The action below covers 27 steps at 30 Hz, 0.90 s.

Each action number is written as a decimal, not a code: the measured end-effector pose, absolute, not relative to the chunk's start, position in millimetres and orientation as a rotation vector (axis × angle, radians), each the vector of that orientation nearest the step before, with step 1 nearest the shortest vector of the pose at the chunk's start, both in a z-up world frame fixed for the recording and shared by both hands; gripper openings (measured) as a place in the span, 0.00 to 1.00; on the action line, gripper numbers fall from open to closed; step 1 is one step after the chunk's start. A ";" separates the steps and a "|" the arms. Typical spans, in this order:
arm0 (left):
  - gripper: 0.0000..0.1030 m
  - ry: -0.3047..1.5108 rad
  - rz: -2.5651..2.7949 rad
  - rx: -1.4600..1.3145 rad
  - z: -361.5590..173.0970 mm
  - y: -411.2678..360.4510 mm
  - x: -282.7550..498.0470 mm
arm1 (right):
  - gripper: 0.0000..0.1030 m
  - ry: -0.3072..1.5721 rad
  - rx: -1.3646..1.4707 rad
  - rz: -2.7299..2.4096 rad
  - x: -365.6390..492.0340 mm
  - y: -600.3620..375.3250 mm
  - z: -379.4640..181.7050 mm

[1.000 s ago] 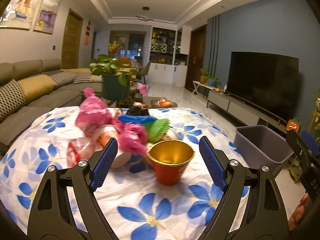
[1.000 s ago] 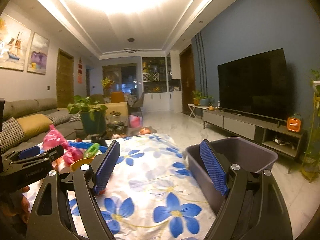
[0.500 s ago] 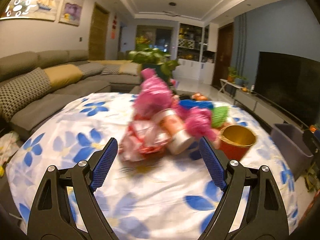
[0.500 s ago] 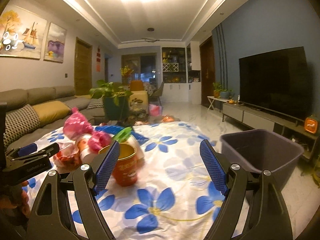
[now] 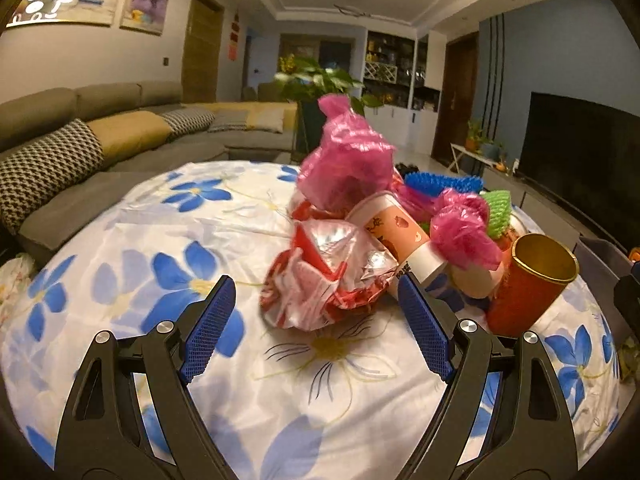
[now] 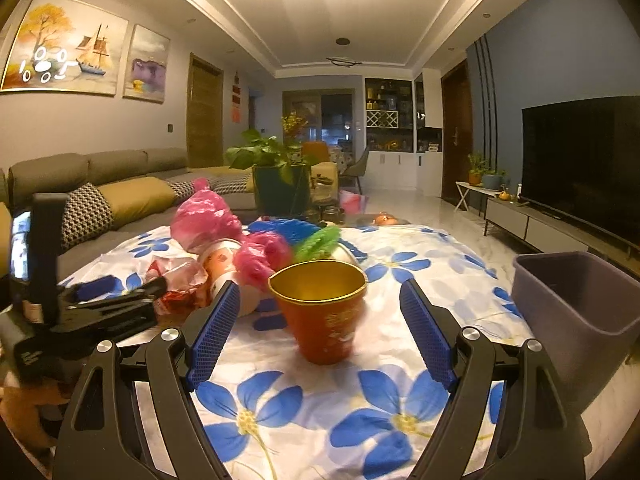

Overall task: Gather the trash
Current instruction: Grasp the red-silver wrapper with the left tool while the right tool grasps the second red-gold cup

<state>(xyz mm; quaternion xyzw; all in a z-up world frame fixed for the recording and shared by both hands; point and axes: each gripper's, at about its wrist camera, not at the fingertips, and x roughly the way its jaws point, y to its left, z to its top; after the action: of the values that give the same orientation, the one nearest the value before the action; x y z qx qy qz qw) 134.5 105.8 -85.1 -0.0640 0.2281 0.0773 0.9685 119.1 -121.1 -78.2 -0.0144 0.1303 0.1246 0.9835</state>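
Left gripper (image 5: 316, 320) jaws apart, facing crumpled red wrapper (image 5: 324, 276) on the bench (image 5: 120, 240). Right gripper (image 6: 320, 328) jaws apart, framing red cup (image 6: 322, 312), not gripping. Grey bin (image 6: 580, 304) just beside.

Crinkled glossy plastic wrapper (image 5: 328, 276) on smooth floral cloth (image 5: 160, 240).

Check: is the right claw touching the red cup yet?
Apart. The right wrist view shows the red cup standing beyond the open right claw, with tablecloth visible either side.

Table (image 6: 400, 264): carries the trash pile (image 5: 360, 220)
Cup (image 6: 320, 308): right of the pile
Bin (image 6: 580, 312): right of the table
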 end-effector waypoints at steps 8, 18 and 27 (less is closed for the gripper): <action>0.55 0.536 0.097 -0.140 -97.4 106.7 159.8 | 0.77 0.271 -0.033 0.266 130.9 -115.5 -82.1; 0.15 0.536 0.049 -0.167 -100.4 110.5 158.6 | 0.77 0.296 -0.026 0.238 143.8 -118.1 -89.0; 0.13 0.452 0.050 -0.204 -78.5 108.3 124.5 | 0.78 0.349 -0.037 0.237 170.9 -117.0 -100.5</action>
<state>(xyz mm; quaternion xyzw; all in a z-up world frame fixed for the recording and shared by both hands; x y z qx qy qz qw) 124.5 108.3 -78.5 -0.1008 0.2236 0.0245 0.9691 170.9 -117.0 -100.5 -0.0184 0.1732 0.1175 0.9777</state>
